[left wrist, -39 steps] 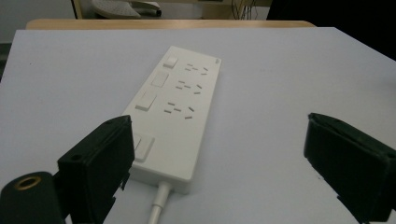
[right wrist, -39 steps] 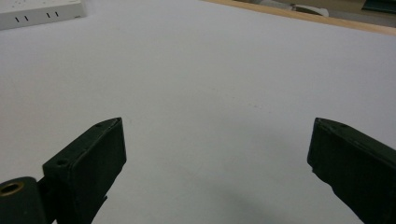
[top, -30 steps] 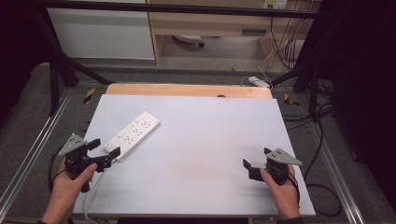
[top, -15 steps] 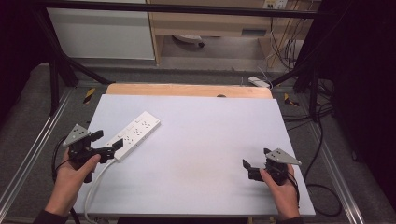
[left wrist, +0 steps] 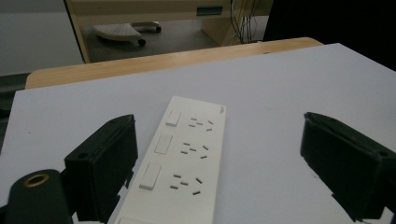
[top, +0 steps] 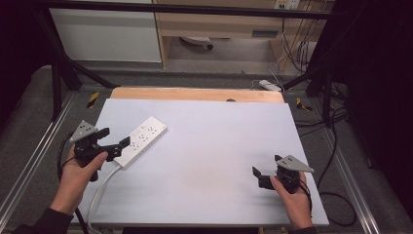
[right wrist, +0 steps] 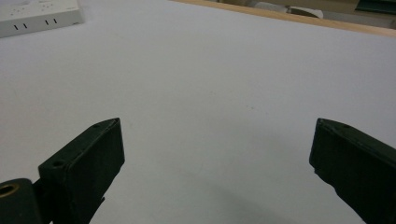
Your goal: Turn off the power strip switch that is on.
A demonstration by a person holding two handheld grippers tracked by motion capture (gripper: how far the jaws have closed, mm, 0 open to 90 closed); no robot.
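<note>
A white power strip with switches and several sockets lies at an angle on the left of the pale grey table top. My left gripper is open and hovers at the strip's near end. In the left gripper view the power strip lies between and beyond the two spread black jaws. My right gripper rests low at the table's near right, open, with nothing between its jaws. In the right gripper view one corner of the power strip shows at the top left.
The strip's white cable runs off the near left edge of the table. A wooden edge borders the far side. Metal rails flank the table. A white adapter and loose cables lie on the floor at the far right.
My left gripper has moved forward and slightly right, up to the near end of the power strip. The right gripper has stayed where it was.
</note>
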